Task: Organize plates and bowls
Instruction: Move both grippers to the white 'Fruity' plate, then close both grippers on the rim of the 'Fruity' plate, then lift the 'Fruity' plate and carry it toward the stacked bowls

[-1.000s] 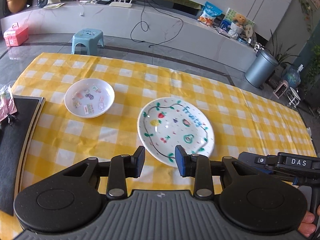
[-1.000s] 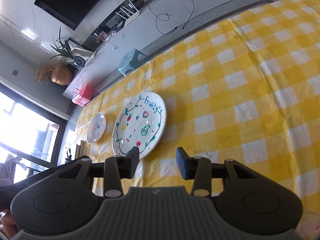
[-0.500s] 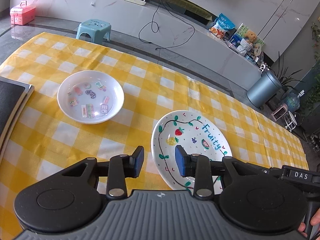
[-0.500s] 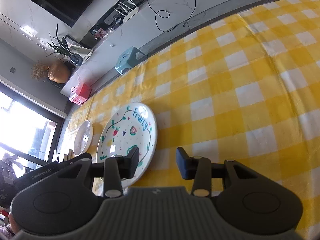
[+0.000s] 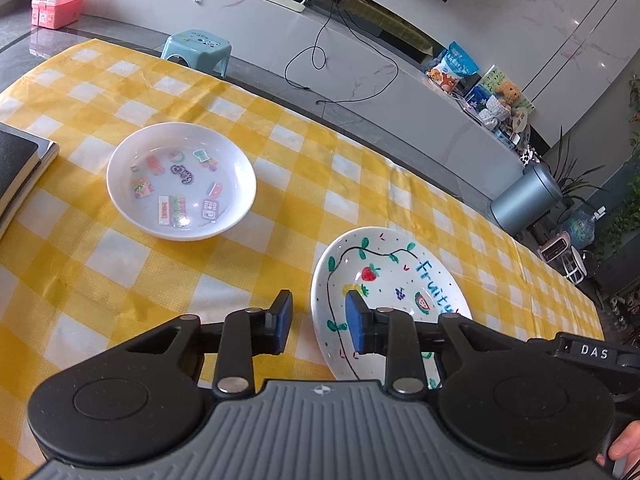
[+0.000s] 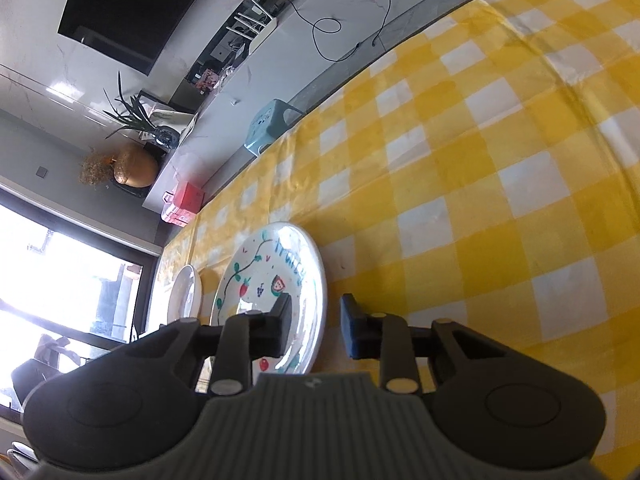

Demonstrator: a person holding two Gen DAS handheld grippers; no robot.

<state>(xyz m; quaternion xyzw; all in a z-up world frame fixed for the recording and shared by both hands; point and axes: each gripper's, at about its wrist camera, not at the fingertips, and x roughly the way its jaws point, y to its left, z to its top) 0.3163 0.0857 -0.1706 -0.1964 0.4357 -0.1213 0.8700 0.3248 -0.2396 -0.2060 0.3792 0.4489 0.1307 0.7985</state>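
Flanking fruit plate [image 5: 400,280]: sticker bowl [image 5: 181,181], maybe notebook [image 5: 20,168] beyond.

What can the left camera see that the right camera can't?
Only the left wrist view shows the stickers inside the white bowl, the grey bin and the teddy bear. Only the right wrist view shows the dark TV screen, the golden vase and the bright window. Both show the Fruity plate, the yellow checked cloth, the blue stool and the pink box.
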